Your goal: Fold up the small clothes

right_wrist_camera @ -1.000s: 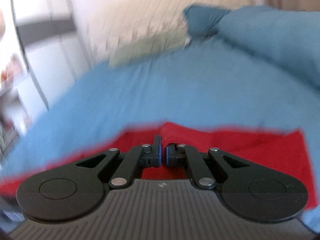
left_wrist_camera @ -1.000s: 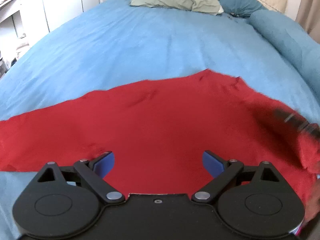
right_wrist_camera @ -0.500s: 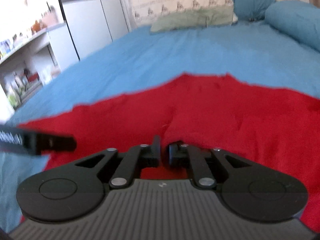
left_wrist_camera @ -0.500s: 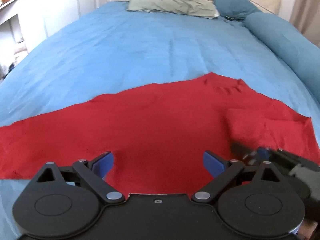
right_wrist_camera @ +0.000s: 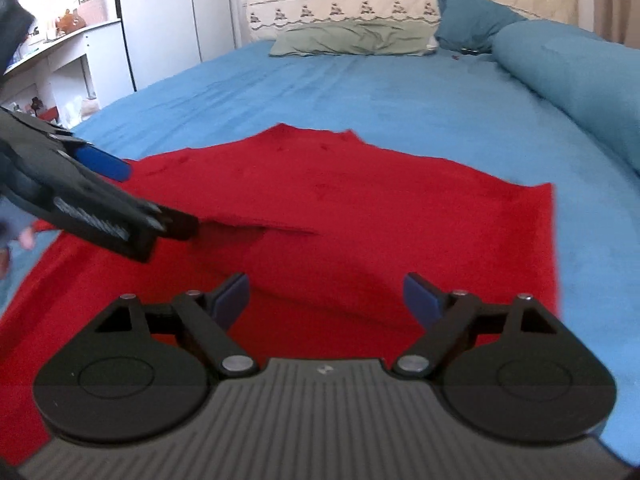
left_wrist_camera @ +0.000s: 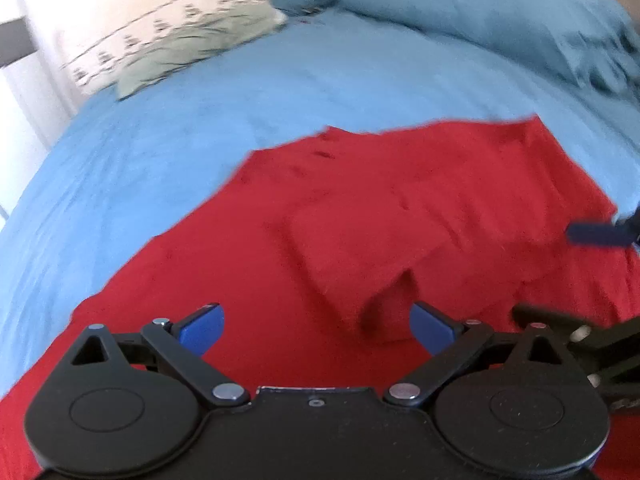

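Red garment (right_wrist_camera: 360,208) spread flat on blue bedspread (right_wrist_camera: 360,92), one part folded over

Matt red cloth garment (right_wrist_camera: 360,208)

A blue-sheeted bed (right_wrist_camera: 400,92) with a green pillow (right_wrist_camera: 352,38), beside a white wardrobe (right_wrist_camera: 168,24) and shelves (right_wrist_camera: 60,52).

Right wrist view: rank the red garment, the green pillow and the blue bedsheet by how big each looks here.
1. blue bedsheet
2. red garment, though nearness to the camera enlarges it
3. green pillow, far off, so its real size is unsure
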{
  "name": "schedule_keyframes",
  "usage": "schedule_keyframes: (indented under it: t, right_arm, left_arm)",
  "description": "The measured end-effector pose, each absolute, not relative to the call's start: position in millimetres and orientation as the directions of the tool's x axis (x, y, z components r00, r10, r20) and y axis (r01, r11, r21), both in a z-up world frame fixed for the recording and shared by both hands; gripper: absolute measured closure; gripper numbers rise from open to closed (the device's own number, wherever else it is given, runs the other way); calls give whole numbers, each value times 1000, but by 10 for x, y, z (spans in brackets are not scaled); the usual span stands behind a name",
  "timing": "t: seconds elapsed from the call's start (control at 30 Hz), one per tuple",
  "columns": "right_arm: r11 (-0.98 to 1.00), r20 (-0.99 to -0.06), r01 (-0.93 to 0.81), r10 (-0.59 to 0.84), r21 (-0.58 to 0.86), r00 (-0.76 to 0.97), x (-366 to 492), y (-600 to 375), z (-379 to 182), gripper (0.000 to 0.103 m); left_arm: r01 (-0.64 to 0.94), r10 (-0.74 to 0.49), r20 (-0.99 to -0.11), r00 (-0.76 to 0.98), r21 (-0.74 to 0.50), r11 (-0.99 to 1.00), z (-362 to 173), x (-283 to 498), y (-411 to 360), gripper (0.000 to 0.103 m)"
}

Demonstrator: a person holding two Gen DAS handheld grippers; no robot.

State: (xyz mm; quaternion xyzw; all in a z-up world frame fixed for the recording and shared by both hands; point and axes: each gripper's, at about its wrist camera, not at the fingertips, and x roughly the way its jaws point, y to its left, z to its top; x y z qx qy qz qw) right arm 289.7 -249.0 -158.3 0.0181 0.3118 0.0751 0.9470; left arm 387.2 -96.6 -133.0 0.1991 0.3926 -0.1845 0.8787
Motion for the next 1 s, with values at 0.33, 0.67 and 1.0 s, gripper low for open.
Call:
schedule_keyframes:
  t: [0.33, 0.67, 1.0]
  right_arm:
    - [991, -598, -90, 130, 96, 791, 2685, -2822, -1612, 3]
    - [994, -608, -57, 105, 99, 787, 2709, -2765, -1811, 2]
    - [997, -621, -41, 77, 71, 780, 2747, -2726, -1824, 1]
  left_arm:
    - [427, -136, -743, 655, 215, 878, -1599, 4095, -1095, 11]
    - [385, -234, -748, 621, 30, 923, -1610, 4198, -924, 46]
    - [442, -240, -695, 678, 124, 889, -1630, 4278, -1255, 58]
